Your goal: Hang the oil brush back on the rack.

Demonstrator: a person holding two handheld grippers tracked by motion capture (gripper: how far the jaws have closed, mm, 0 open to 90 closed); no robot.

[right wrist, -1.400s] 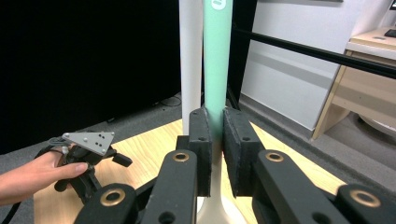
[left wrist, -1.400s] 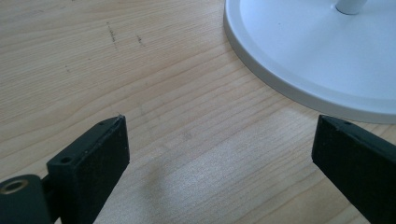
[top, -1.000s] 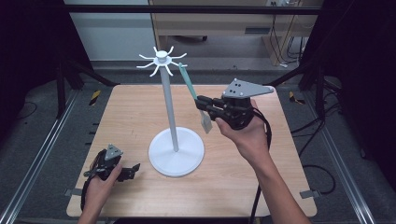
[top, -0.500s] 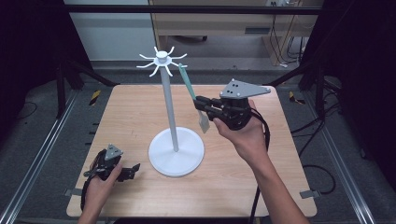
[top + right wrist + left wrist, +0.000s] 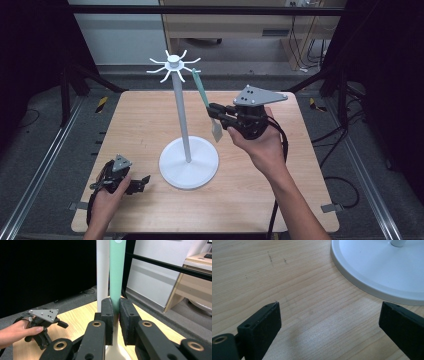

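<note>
Spatula (image 5: 206,97) with flat green handle sits clamped in my right gripper (image 5: 216,116) jaws at frame centre; my left gripper (image 5: 142,181) jaws stand wide over the wooden worktop (image 5: 135,125).

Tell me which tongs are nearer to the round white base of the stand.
Left. The left tongs rest on the table just beside the white base, jaws open toward its rim. The right tongs are raised above the table, gripping a green-handled utensil near the stand's hooks.
</note>
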